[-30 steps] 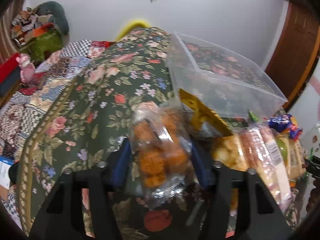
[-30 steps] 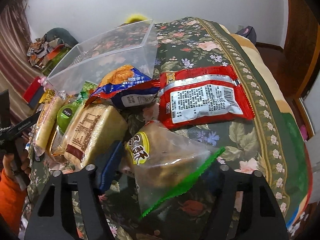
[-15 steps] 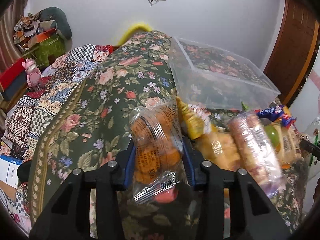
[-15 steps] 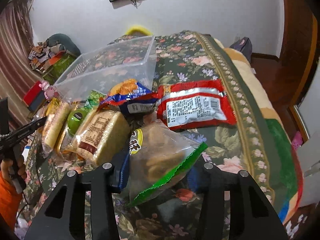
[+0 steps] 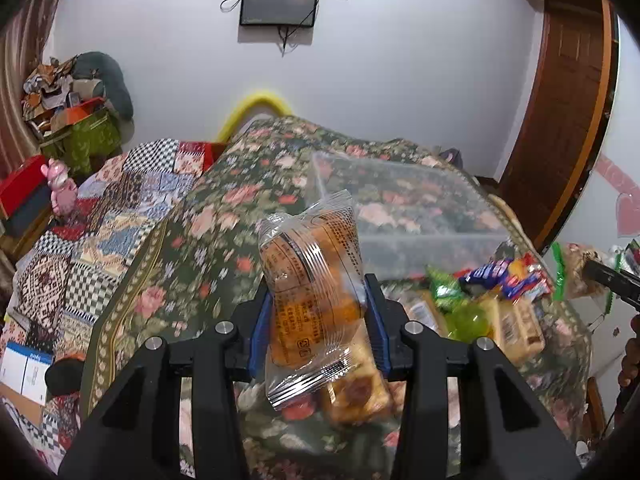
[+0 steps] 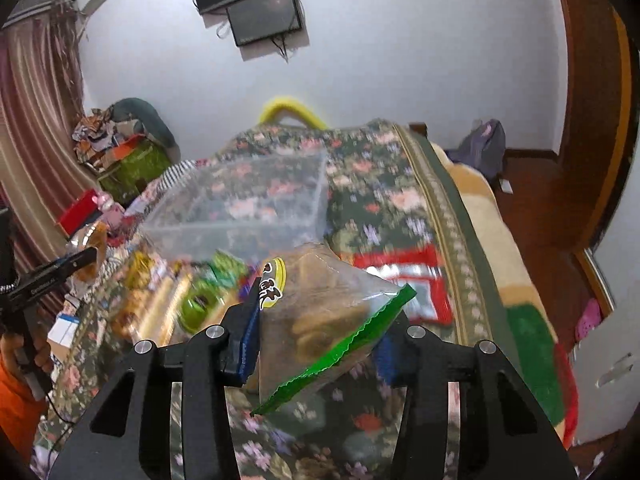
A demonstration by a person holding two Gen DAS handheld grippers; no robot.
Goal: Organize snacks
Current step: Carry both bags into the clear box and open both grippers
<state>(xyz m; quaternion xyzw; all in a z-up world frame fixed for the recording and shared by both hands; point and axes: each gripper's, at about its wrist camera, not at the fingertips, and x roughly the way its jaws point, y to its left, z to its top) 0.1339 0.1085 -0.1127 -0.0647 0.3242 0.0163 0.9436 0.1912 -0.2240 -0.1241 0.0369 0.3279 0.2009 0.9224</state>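
My left gripper (image 5: 316,320) is shut on a clear packet of orange pastries (image 5: 312,280) and holds it above the floral bedspread (image 5: 192,264). My right gripper (image 6: 320,328) is shut on a clear bag of brown biscuits with a green edge (image 6: 324,312), also lifted. A clear plastic bin (image 5: 404,208) stands ahead of both, open-topped; it also shows in the right wrist view (image 6: 248,204). Loose snack packets (image 5: 492,300) lie in front of it, and a red packet (image 6: 404,280) lies to the right.
A patchwork quilt (image 5: 100,232) and a cluttered pile (image 5: 76,112) lie to the left. A wooden door (image 5: 560,120) is at the right. The bed edge and floor (image 6: 540,200) drop off on the right. The left gripper shows at the left in the right view (image 6: 52,276).
Both grippers have risen with their packets, lifting them off the bedspread. The bin and snack pile now sit lower and farther in both views.
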